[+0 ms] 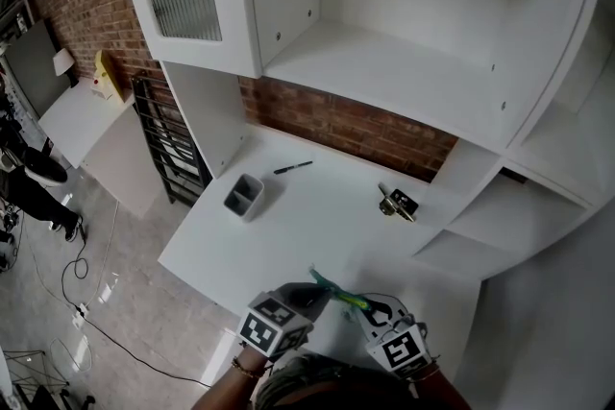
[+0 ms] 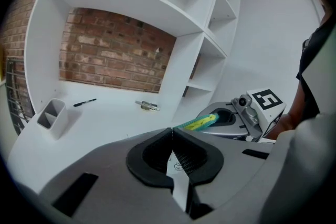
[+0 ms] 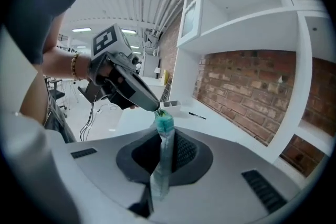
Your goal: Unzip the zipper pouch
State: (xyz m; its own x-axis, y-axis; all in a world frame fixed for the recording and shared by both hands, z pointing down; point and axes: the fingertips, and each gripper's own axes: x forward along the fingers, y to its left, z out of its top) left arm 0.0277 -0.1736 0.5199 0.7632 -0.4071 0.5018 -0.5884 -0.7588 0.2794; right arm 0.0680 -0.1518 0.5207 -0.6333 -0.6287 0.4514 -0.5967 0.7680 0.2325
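- The zipper pouch (image 1: 338,293) is held in the air above the near edge of the desk (image 1: 317,216), spanned between both claws.
- The left claw (image 2: 172,132) is closed on one end of the zipper pouch.
- The right claw (image 3: 161,136) is clamped shut on the other end.
- A grey tray (image 1: 243,196) and a pen (image 1: 293,167) are seen farther back.

Desk (image 1: 327,226): tray (image 1: 243,196), pen (image 1: 293,167), metal object (image 1: 397,204)
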